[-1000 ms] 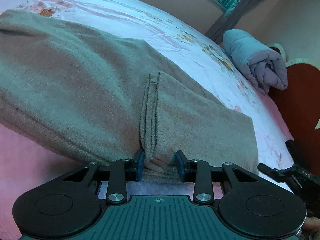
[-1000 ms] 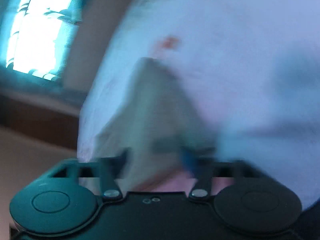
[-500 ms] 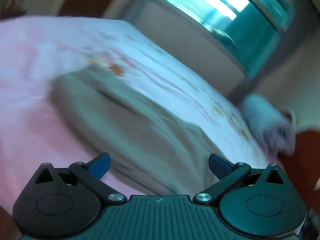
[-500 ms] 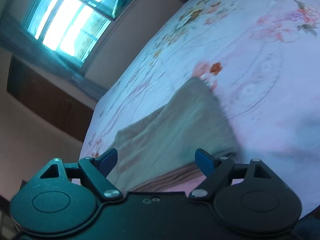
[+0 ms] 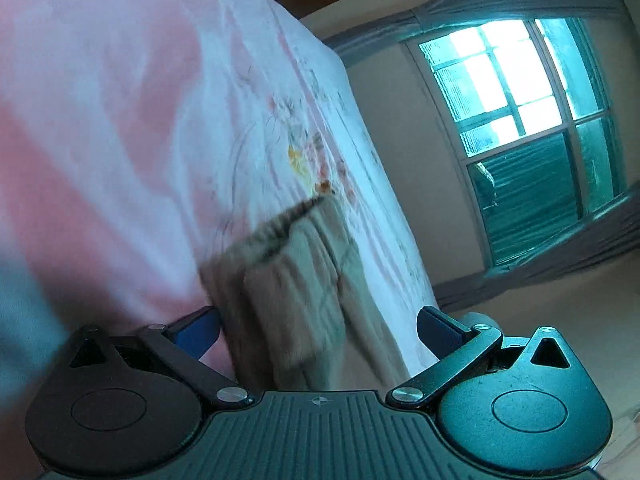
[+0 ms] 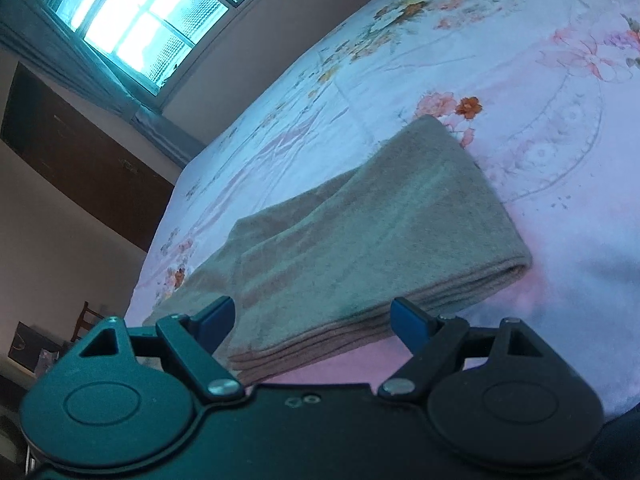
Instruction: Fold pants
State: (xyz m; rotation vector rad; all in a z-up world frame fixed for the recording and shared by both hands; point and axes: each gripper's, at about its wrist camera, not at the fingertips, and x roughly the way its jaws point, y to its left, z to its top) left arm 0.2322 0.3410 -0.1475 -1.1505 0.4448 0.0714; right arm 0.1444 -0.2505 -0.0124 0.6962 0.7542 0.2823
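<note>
The grey-brown pants (image 6: 372,236) lie folded in a flat stack on the floral bedsheet (image 6: 520,60); layered fold edges face my right gripper. My right gripper (image 6: 316,320) is open and empty, just in front of the stack's near edge. In the left wrist view the pants (image 5: 292,280) appear blurred, seen end-on, with the ribbed waistband at the far end. My left gripper (image 5: 318,330) is open and empty, tilted, close to the pants' near end.
The bed's pink and white sheet (image 5: 120,120) fills most of both views. A window (image 5: 520,120) with grey curtains is beyond the bed. A dark wooden wardrobe (image 6: 80,160) stands by the wall. A chair (image 6: 84,316) is at the far left.
My left gripper let go of the pants' seam, opened wide and swung round to face the window. My right gripper opened and pulled back from the folded stack.
</note>
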